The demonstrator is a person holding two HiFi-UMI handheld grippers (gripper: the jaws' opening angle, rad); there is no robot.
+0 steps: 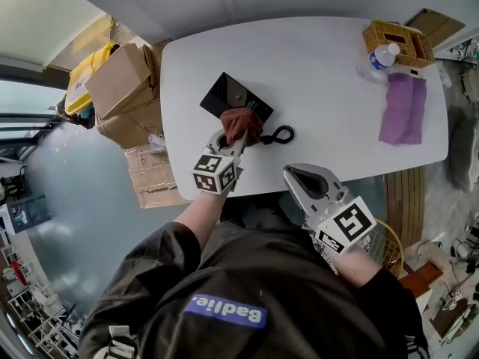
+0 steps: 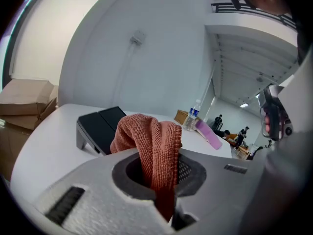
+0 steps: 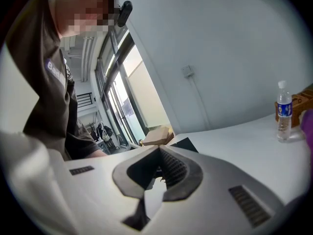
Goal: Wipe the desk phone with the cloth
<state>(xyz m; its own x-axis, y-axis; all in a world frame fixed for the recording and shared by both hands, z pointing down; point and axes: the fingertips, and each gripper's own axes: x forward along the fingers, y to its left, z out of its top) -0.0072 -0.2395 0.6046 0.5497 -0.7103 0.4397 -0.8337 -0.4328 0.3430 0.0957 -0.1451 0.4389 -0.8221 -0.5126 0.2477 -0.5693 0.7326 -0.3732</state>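
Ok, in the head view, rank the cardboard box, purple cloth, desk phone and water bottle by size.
Cardboard box
Purple cloth
Desk phone, close to it and partly under the rust cloth
Water bottle

The head camera looks steeply down on the white table (image 1: 322, 66). The gripper cameras sit close behind their jaws, facing across it. All three share the water bottle (image 1: 382, 57); head and left gripper views also share the desk phone (image 1: 224, 96).
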